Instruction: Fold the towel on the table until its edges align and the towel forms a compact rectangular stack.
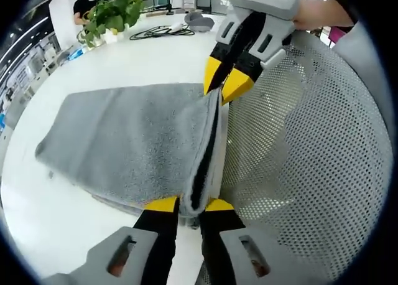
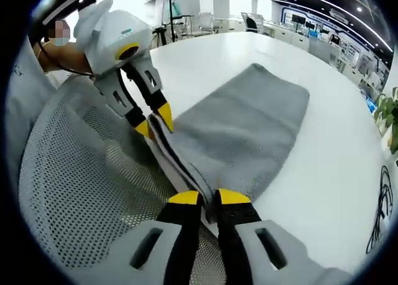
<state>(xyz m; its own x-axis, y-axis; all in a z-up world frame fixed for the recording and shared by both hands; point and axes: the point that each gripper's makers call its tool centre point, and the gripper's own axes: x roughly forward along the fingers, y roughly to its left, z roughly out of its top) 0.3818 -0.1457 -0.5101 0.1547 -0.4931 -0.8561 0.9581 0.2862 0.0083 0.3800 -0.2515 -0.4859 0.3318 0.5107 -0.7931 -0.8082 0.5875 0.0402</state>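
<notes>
A grey towel (image 1: 134,139) (image 2: 245,126) lies folded on the white table (image 1: 161,55) (image 2: 336,185), its near edge lifted off the table's side. My left gripper (image 1: 189,205) (image 2: 154,122) is shut on one corner of that edge. My right gripper (image 2: 208,199) (image 1: 219,86) is shut on the other corner. The layered edge (image 1: 208,154) is stretched taut between the two grippers, over a mesh chair.
A white mesh chair back (image 1: 311,148) (image 2: 81,185) sits right beside the table edge under the grippers. A potted plant (image 1: 112,14) and black cables (image 1: 158,31) (image 2: 380,210) lie at the table's far side. A person's hand (image 1: 317,11) holds the right gripper.
</notes>
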